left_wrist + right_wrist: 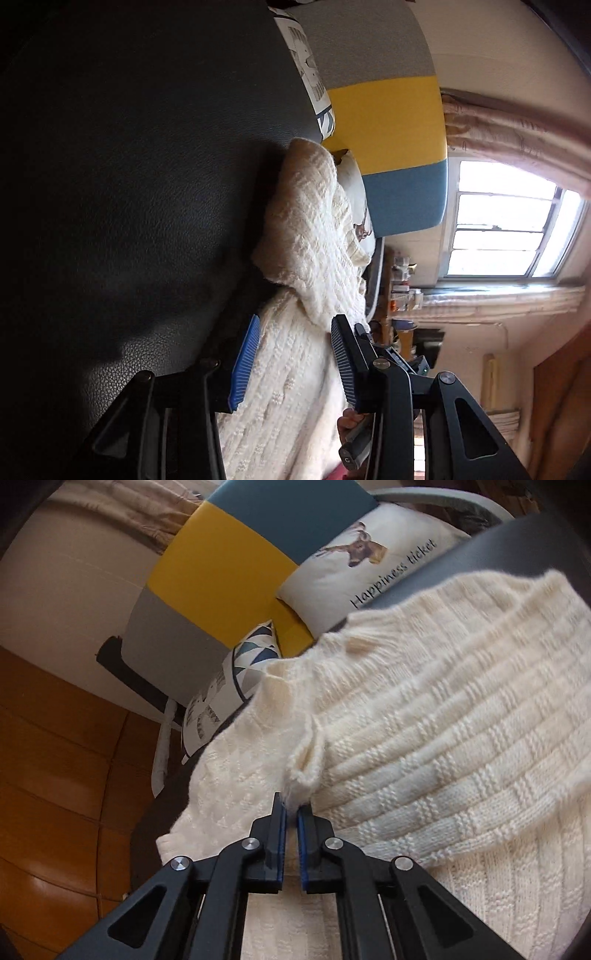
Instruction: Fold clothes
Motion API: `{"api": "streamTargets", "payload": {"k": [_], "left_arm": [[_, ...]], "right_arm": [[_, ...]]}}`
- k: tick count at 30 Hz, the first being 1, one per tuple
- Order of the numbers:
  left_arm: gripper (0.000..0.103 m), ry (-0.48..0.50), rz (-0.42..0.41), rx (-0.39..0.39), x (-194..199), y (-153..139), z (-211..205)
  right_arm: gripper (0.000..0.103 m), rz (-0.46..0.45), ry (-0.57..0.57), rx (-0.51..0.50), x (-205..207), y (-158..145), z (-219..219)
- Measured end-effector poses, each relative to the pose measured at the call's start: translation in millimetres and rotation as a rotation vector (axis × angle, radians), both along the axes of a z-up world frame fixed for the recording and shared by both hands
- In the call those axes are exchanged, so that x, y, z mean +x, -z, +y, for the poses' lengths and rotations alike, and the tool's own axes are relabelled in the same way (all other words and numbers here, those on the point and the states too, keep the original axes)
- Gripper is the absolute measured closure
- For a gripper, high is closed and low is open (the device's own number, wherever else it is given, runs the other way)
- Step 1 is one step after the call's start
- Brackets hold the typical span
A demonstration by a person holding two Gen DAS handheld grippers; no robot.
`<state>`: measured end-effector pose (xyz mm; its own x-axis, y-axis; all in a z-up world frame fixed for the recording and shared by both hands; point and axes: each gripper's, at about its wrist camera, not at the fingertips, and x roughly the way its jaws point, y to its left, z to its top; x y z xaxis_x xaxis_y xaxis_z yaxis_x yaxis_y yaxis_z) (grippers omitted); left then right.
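- Item: one cream knit sweater [424, 720], lying on a dark leather-textured surface [129, 184] with part of it folded back over itself.
- Right gripper [291, 808]: fingers nearly closed, pinching a raised ridge of the sweater's knit between the blue pads [282, 834].
- Left gripper [295, 354]: fingers spread wide, one on each side of the sweater; no fabric clamped.
- Background: a grey, yellow and blue panelled chair back [221, 565] with a printed cushion [369, 561] against it; window [509, 229] visible in the left wrist view.
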<state>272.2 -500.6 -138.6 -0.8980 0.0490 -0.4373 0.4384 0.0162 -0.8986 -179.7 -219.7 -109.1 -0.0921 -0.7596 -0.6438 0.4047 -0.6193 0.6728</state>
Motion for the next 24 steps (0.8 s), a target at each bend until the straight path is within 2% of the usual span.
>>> {"api": "streamTargets", "payload": {"k": [4,8,15,20,24], "left_arm": [[0.063,-0.045,0.032,0.063,1.2,7.7,-0.2],[0.063,-0.086,0.072,0.121,-15.9,9.3,0.7],[0.057,-0.157,0.138,0.221,-45.8,11.9,2.1],[0.055,-0.151,0.145,0.253,-68.5,9.4,1.6],[0.051,-0.120,0.133,0.241,-90.5,3.3,12.4]], "right_arm": [[0.099,0.071,-0.061,0.004,-0.5,-35.8,-15.2],[0.099,0.129,-0.098,0.031,0.8,-62.6,-23.7],[0.099,0.223,-0.156,-0.008,2.2,-117.8,-37.4],[0.099,0.275,-0.184,-0.033,2.1,-158.3,-51.5],[0.099,0.314,-0.224,-0.057,7.8,-187.2,-66.9]]}}
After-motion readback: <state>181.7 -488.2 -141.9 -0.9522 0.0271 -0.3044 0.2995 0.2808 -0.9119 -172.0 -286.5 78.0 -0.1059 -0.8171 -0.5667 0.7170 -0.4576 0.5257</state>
